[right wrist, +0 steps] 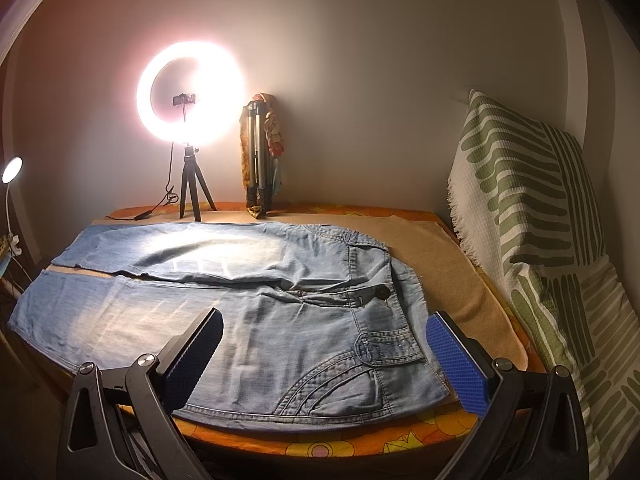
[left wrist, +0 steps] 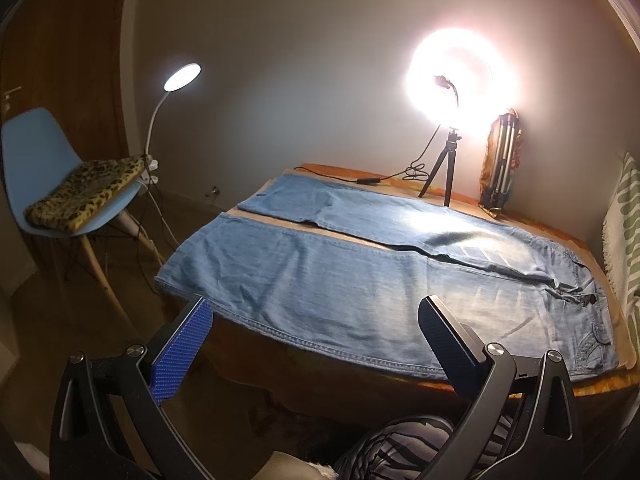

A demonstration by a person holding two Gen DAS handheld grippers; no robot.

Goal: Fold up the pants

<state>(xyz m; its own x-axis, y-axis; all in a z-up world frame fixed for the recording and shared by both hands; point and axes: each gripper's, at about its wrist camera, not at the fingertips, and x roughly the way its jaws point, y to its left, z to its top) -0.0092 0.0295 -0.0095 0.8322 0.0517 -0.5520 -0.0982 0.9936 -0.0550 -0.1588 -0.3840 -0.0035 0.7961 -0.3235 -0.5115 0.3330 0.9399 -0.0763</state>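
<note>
Light blue denim pants lie spread flat on the table, legs apart and pointing left, waistband at the right. They also show in the right wrist view. My left gripper is open and empty, hovering at the near edge over the near leg. My right gripper is open and empty, hovering at the near edge over the hip and pocket area by the waistband.
A ring light on a small tripod and a folded tripod stand at the table's back. A beige cloth covers the table. A striped green cushion leans at the right. A blue chair and desk lamp stand left.
</note>
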